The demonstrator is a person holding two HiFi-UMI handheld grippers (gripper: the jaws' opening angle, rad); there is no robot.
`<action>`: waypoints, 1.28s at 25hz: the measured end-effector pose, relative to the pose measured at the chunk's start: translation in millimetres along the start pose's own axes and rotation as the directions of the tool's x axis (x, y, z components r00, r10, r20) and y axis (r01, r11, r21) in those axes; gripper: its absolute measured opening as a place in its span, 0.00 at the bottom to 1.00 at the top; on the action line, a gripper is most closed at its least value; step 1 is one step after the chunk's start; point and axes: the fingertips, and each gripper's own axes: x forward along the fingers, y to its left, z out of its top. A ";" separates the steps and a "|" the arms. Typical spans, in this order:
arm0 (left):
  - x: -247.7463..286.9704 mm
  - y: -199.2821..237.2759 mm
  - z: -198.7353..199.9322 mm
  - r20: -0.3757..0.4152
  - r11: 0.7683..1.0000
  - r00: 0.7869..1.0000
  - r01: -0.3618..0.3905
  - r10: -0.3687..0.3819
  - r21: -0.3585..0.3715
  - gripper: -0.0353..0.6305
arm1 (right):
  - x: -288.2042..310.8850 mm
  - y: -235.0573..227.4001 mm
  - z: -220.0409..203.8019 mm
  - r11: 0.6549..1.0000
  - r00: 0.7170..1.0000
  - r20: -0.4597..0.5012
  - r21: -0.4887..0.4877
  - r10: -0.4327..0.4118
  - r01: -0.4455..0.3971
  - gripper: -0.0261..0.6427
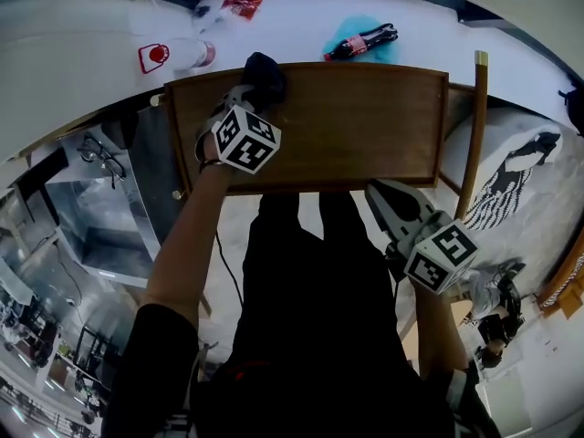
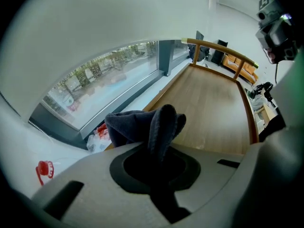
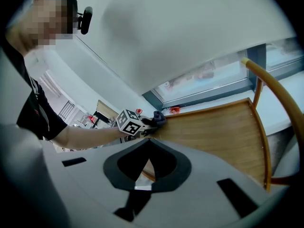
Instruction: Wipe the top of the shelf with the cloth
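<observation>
Two hand-held grippers, one cloth, one shelf.

- Cloth (image 2: 142,125): dark and bunched, pinched between the jaws of the left gripper (image 1: 245,99). Its loose folds stick out past the tips and rest on the far left corner of the wooden shelf top (image 1: 365,121).
- Right gripper (image 1: 392,203): jaws pressed together with nothing in them, held at the shelf's near right edge, well apart from the cloth.
- Behind the shelf, on a white ledge (image 1: 301,16):
  - cola bottle (image 1: 360,42) with a red label, print too small to read, lying on a teal patch (image 1: 351,26)
  - red-and-white wrapper (image 1: 242,0)
  - white bag (image 1: 155,57) bearing a red emblem, wording illegible
</observation>
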 end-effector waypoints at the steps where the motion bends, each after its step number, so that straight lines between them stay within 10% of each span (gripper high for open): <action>1: 3.1 -4.8 6.5 0.002 1.000 1.000 0.007 -0.007 0.011 0.11 | -4.5 -3.7 -0.3 1.000 1.000 0.007 0.007 -0.005 0.005 0.05; 32: 88.1 -169.3 197.0 0.016 0.938 0.981 0.181 -0.194 0.297 0.11 | -125.1 -105.2 -11.8 0.986 0.979 0.186 0.155 -0.085 0.057 0.05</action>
